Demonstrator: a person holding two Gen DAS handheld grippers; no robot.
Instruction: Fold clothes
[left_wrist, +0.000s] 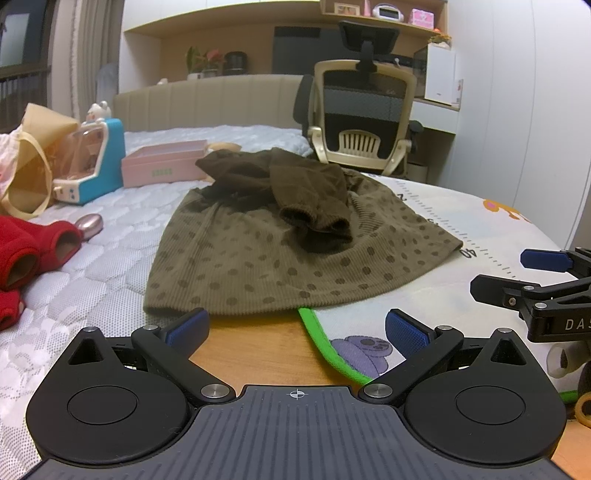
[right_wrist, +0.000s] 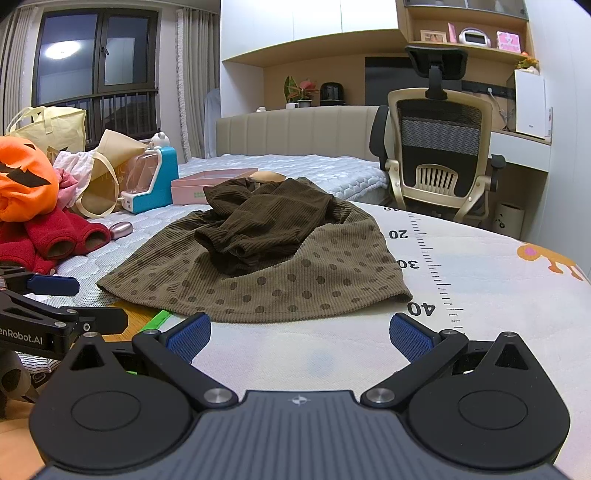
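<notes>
Red fleece garment (right_wrist: 55, 236) bunched far left on quilted mattress (left_wrist: 110, 229), likely waiting its turn. Left gripper (left_wrist: 297, 326) low at near edge, blue ribbed pads spread wide, nothing held. Olive dotted garment (left_wrist: 280, 254), ribbed knit, lies mid-scene straddling mattress and printed mat (right_wrist: 480, 266); dark brown sleeves (left_wrist: 310, 192) already thrown over middle, so fold looks half done. Right gripper (right_wrist: 299, 334) just beside hem, jaws wide apart, empty, probably lined up for hem grab.
</notes>
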